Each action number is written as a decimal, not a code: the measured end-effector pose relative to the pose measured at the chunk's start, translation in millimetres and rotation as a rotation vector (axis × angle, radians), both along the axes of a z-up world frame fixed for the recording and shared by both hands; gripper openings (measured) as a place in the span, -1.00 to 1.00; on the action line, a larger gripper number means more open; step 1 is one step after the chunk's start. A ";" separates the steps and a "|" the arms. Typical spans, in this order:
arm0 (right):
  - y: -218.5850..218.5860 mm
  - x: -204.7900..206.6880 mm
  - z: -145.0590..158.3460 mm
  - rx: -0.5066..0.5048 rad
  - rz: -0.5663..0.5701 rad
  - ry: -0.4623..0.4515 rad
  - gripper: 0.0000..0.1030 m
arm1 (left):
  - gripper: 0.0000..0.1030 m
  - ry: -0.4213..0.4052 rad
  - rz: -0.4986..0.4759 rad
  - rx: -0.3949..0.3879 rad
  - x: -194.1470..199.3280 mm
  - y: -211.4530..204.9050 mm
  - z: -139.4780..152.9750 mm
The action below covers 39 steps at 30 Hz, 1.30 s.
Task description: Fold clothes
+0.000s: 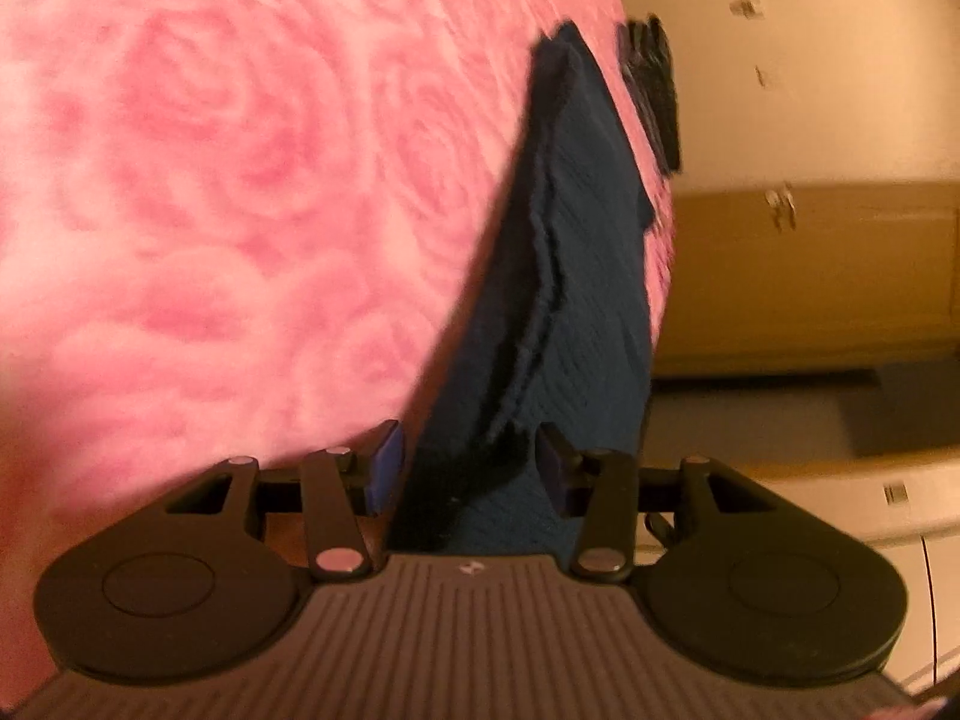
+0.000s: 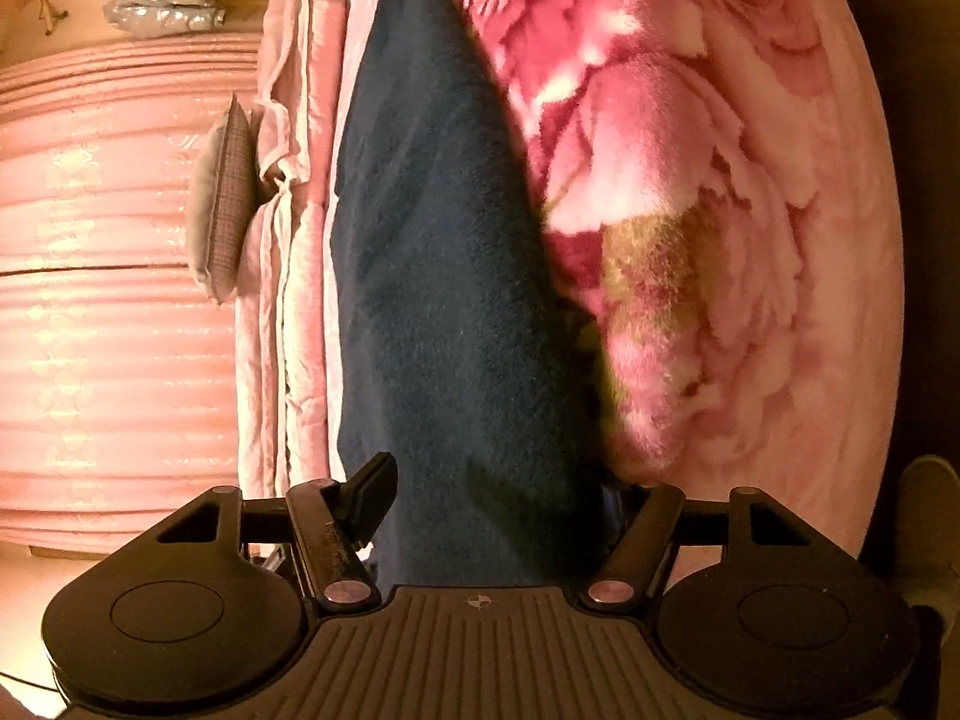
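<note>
A dark blue knitted garment lies in a long folded strip on the pink rose blanket. It runs from my left gripper toward the bed's far edge. The blue pads press the cloth from both sides, so that gripper is shut on the garment. In the right wrist view the same garment stretches away over the flowered blanket. My right gripper is shut on its near end, and the cloth hides the right finger.
A dark object lies at the bed's edge beyond the garment. Past the bed stand a wooden cabinet and a white unit. On the other side are a folded pink quilt, a grey cushion and a pink padded headboard.
</note>
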State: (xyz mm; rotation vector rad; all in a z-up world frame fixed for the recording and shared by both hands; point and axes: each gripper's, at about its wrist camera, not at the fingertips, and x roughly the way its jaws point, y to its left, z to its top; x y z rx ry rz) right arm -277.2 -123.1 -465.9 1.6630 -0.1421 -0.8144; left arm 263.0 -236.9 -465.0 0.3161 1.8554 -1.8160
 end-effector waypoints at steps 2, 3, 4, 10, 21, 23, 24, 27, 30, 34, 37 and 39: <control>-0.4 0.1 4.2 -0.004 0.012 0.008 0.33 | -0.24 0.012 -0.063 -0.005 -8.6 -1.5 -1.6; -0.5 0.2 6.3 -0.006 0.018 0.013 0.33 | -0.25 0.013 -0.099 -0.009 -13.1 -1.5 -1.8; -0.7 0.2 8.4 -0.009 0.024 0.017 0.33 | -0.30 0.015 -0.136 -0.014 -17.7 -1.4 -2.0; -1.8 0.5 21.0 -0.022 0.059 0.042 -0.65 | -0.76 0.031 -0.152 0.012 -16.5 2.8 -5.6; -16.6 -12.9 66.3 -0.076 0.065 -0.009 -0.80 | -0.81 0.176 -0.048 -0.102 -19.8 -10.8 74.3; -28.1 -20.7 79.1 -0.092 0.045 -0.051 -0.80 | -0.81 0.204 -0.015 -0.124 -25.6 -24.4 92.7; -36.3 -26.6 84.3 -0.093 0.025 -0.080 -0.80 | -0.81 0.218 0.005 -0.135 -30.4 -35.0 102.2; -74.7 -43.0 96.8 -0.080 -0.033 -0.159 -0.80 | -0.80 0.252 0.071 -0.157 -50.6 -74.6 124.9; -129.0 -53.1 88.7 -0.007 -0.090 -0.193 -0.80 | -0.79 0.258 0.150 -0.117 -73.9 -116.6 119.7; -202.8 -66.3 70.2 0.122 -0.176 -0.227 -0.79 | -0.71 0.211 0.287 -0.013 -103.9 -181.1 90.7; -243.9 -73.3 32.3 0.284 -0.256 -0.242 -0.45 | -0.66 0.148 0.395 0.076 -117.9 -225.9 62.2; -251.5 -83.9 17.1 0.352 -0.315 -0.264 -0.25 | -0.51 0.120 0.430 0.042 -112.3 -232.2 68.4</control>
